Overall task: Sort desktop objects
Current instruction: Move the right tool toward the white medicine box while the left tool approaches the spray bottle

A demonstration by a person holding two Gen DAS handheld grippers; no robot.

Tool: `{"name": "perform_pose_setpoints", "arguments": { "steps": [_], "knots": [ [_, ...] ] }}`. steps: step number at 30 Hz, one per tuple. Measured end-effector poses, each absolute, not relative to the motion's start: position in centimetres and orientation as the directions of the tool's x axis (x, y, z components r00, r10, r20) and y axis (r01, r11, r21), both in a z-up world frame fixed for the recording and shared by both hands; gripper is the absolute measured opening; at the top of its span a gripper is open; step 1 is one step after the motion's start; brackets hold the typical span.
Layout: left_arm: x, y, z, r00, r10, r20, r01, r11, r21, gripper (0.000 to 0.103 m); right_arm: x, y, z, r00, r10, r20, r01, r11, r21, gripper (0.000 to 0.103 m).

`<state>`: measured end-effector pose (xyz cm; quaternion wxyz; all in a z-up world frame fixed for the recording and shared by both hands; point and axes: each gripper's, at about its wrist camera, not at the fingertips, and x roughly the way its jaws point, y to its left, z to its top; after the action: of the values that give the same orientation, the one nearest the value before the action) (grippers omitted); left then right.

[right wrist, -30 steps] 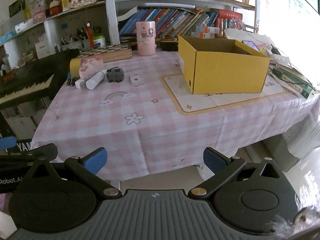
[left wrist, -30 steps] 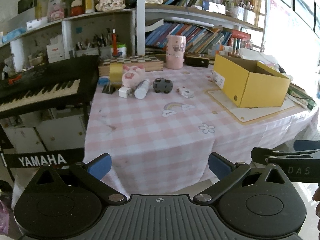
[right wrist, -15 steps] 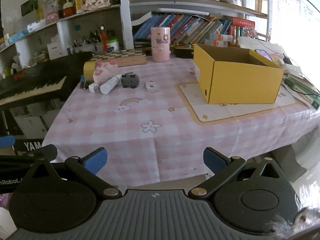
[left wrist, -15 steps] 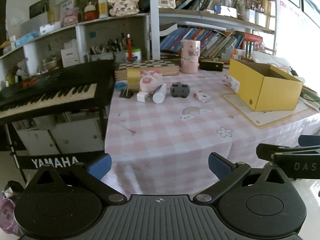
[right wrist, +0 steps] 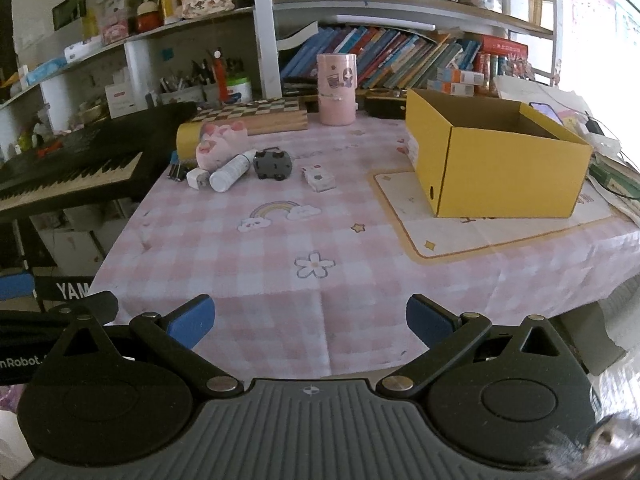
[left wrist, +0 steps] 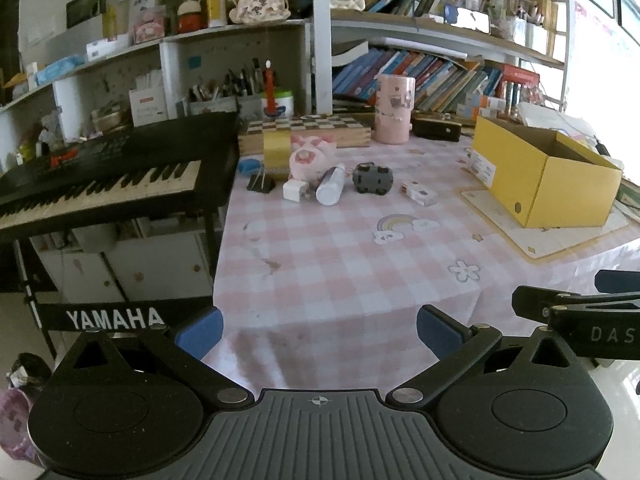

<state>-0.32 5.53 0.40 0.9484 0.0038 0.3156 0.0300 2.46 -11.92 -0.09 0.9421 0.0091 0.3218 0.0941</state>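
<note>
Small objects cluster at the table's far left: a pink plush pig, a white bottle lying flat, a grey toy car, a white charger, a black binder clip, a small white box and a yellow tape roll. An open yellow cardboard box stands at the right on a mat. My left gripper and right gripper hover open and empty before the table's front edge.
A pink checked cloth covers the table. A black Yamaha keyboard stands left of it. A chessboard box and a pink cylinder sit at the back, under shelves full of books. The right gripper's finger shows beside the left one.
Both views have swung and pulled slightly: the table and objects shifted right and appear a bit smaller, then closer again. Both grippers stayed open and empty.
</note>
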Motion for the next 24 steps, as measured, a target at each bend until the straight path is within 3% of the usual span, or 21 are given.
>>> {"name": "perform_pose_setpoints", "arguments": {
  "steps": [24],
  "knots": [
    [8.1,4.8,-0.9,0.736,0.137,-0.663,-0.173,0.985,0.012,0.103,13.5,-12.1,-1.1,0.704,0.252,-0.664,-0.289,0.956,0.056,0.102]
  ]
}}
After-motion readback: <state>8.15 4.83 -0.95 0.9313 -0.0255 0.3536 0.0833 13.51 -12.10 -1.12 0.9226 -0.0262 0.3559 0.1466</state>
